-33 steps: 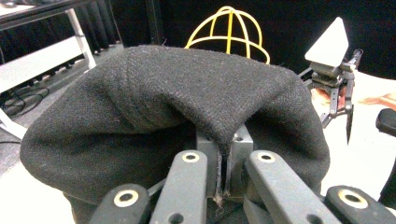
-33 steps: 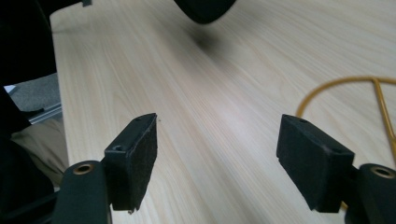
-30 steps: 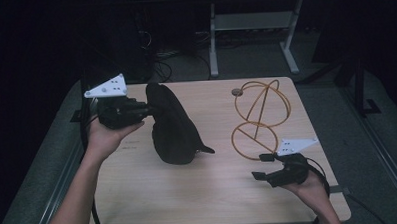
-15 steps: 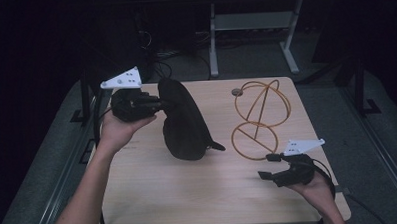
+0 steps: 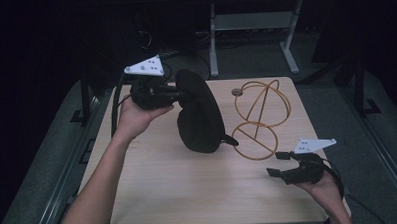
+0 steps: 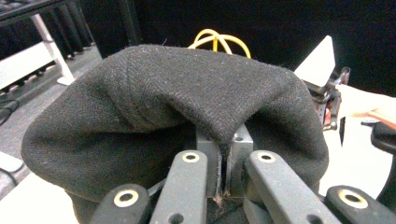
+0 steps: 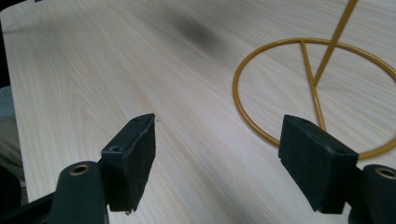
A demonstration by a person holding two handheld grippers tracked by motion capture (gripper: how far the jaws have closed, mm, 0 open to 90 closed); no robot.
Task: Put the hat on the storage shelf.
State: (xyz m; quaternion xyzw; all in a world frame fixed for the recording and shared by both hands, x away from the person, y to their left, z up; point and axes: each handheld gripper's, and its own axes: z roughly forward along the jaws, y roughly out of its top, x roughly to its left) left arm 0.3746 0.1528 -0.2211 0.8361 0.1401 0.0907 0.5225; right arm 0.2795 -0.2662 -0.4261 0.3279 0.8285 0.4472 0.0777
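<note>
A black woollen cap (image 5: 199,112) hangs above the middle of the wooden table (image 5: 164,188); my left gripper (image 5: 182,96) is shut on its cloth from the left. In the left gripper view a fold of the cap (image 6: 177,102) is pinched between the jaws at my left gripper (image 6: 224,179). A yellow wire hat stand (image 5: 259,117) with a ring base stands right of the cap. My right gripper (image 5: 279,164) stands open near the table's front right, just in front of the ring base (image 7: 317,88), with nothing between its jaws at my right gripper (image 7: 219,158).
A small round disc (image 5: 237,92) lies at the back of the table, beside the stand. A metal frame with white legs (image 5: 254,35) stands on the floor beyond the table. Bare wood spreads across the front left.
My left gripper has lifted the cap and carried it to the right, closer to the wire stand. The right gripper has stayed almost still.
</note>
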